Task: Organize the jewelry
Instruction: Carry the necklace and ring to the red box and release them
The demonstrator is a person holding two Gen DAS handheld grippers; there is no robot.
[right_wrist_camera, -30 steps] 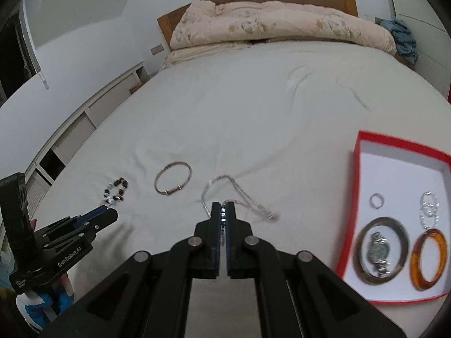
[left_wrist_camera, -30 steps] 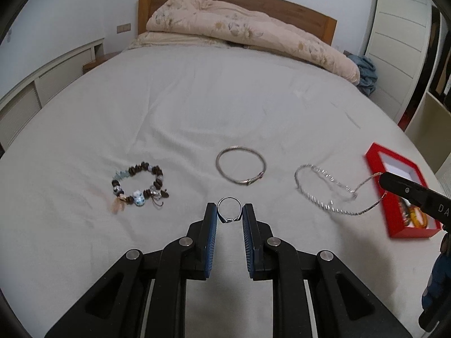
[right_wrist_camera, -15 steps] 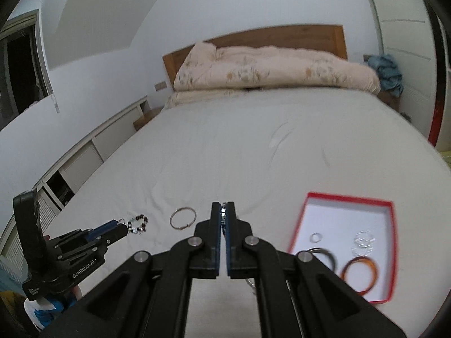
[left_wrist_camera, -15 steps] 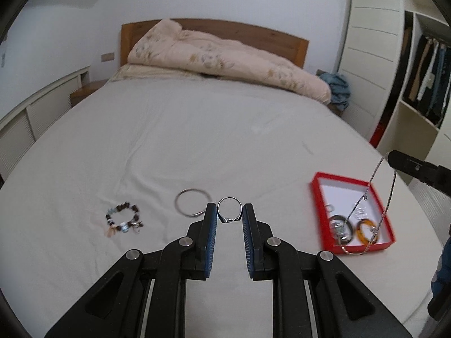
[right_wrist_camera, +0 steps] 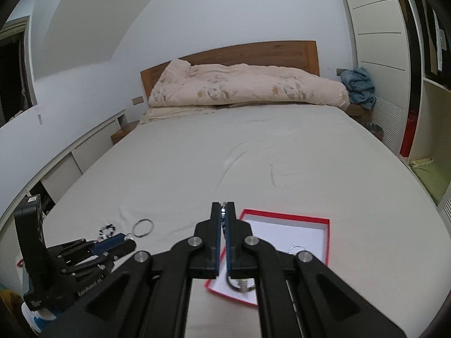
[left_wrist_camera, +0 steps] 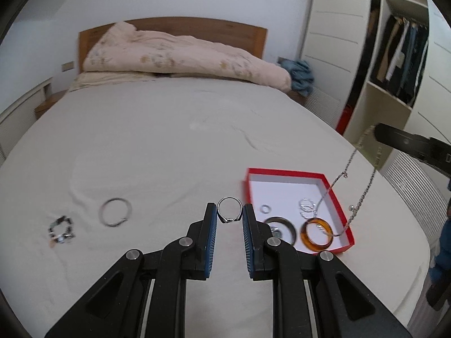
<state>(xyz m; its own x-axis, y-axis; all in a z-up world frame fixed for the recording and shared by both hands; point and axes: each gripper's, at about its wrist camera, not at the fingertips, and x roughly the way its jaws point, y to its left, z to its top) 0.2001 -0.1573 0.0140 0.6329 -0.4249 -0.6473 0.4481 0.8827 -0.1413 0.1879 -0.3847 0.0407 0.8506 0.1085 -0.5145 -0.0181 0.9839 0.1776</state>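
Nearest the left wrist camera, the left tongs (left_wrist_camera: 229, 216) grip a small silver ring (left_wrist_camera: 229, 210) across its band, the hoop standing upright between the blue pads above the bed (left_wrist_camera: 169, 146). The ring looks stiff, light and smooth, so it will probably slip if squeezed off-centre; pinching it across opposite sides of the band, as here, seems the safest hold.

In the right wrist view, the right tongs (right_wrist_camera: 223, 213) are clenched on a silver chain necklace (left_wrist_camera: 363, 194), a few links showing between the nearly touching pads. From the left view the chain hangs as a long loop from those tongs, its lowest part dipping into the red box (left_wrist_camera: 284, 172). It is limp and fine and will likely swing and tangle, so lowering it slowly to pool in the box looks wise.

Inside the box lie an amber bangle (left_wrist_camera: 317, 235), a dark bangle (left_wrist_camera: 282, 225) with something metallic inside it that I cannot identify, a small ring (left_wrist_camera: 265, 209) and a twisted silver piece (left_wrist_camera: 307, 205).

Further left on the sheet rest a silver bangle (left_wrist_camera: 115, 211) and a beaded bracelet (left_wrist_camera: 61, 228), not yet boxed. Beyond, a folded duvet (left_wrist_camera: 180, 53) lies against the headboard.
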